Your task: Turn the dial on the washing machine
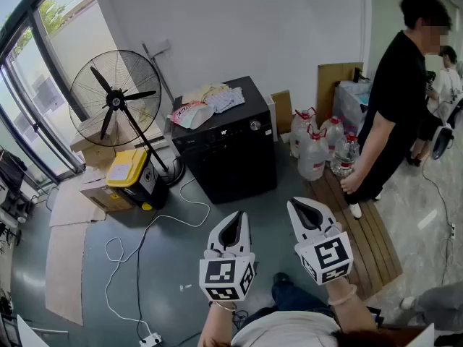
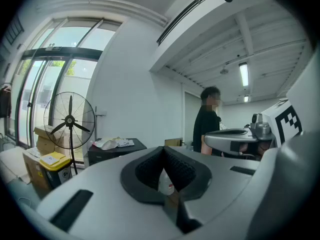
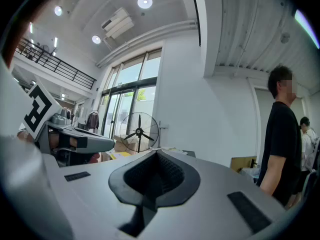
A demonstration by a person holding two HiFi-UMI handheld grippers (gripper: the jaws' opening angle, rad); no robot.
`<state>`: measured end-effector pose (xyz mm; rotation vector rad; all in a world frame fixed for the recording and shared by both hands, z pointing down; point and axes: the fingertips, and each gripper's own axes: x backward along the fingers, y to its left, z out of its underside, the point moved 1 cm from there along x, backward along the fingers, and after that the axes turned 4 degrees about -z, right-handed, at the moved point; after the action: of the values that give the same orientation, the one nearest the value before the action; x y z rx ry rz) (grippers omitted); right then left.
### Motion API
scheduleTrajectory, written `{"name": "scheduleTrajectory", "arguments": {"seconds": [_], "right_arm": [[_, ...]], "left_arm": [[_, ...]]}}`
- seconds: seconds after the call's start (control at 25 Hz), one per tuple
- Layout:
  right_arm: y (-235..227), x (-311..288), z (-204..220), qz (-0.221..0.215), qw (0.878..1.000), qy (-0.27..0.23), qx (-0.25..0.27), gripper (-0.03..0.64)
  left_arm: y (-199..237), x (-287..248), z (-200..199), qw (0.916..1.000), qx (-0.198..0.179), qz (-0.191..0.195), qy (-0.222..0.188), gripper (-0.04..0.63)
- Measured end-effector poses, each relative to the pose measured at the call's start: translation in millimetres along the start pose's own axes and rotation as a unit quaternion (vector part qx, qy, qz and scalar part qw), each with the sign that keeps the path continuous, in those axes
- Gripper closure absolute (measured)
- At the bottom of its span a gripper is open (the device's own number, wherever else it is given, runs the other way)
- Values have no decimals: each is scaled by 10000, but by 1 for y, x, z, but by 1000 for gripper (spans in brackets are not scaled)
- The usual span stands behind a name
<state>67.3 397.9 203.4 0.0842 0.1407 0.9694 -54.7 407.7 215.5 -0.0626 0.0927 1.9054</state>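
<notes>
The black washing machine (image 1: 233,154) stands against the far wall, with a small silver dial (image 1: 255,125) on its front top edge and clothes (image 1: 210,100) heaped on its lid. Both grippers hover in the foreground, well short of the machine and pointing toward it. My left gripper (image 1: 235,219) has its jaws together and holds nothing. My right gripper (image 1: 295,204) is also shut and empty. In the left gripper view, the machine (image 2: 115,151) shows beyond the left gripper (image 2: 163,149). The right gripper (image 3: 157,154) blocks most of the machine in its own view.
A standing fan (image 1: 116,100) and a yellow-lidded box (image 1: 130,170) are left of the machine. Water bottles (image 1: 315,147) stand to its right. A person in black (image 1: 398,100) stands on a wooden pallet (image 1: 365,230). A white cable (image 1: 145,241) lies across the floor.
</notes>
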Motion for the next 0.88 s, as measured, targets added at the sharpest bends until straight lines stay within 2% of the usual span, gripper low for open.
{"name": "scheduleTrajectory", "arguments": {"seconds": [0.16,0.44,0.6,0.8,0.88], "right_arm": [[-12,-12,-2,-32,10000,-26,2,598],[-33,-33,2,-31,9993,-132,-350,598],[-44,-46,5,-44,9996,-104,-273,598],[-58,-71,11,-48,9999,29,84,597],[-65,-81,14,-107,9999,83,49,597]], "left_arm": [[3,-17,-2,10000,49,-5,9,578],[8,-48,0,9999,69,23,82,578],[13,-69,2,9998,120,27,147,578],[19,-103,7,9997,182,-9,181,578],[20,-118,9,9996,209,-11,204,578]]}}
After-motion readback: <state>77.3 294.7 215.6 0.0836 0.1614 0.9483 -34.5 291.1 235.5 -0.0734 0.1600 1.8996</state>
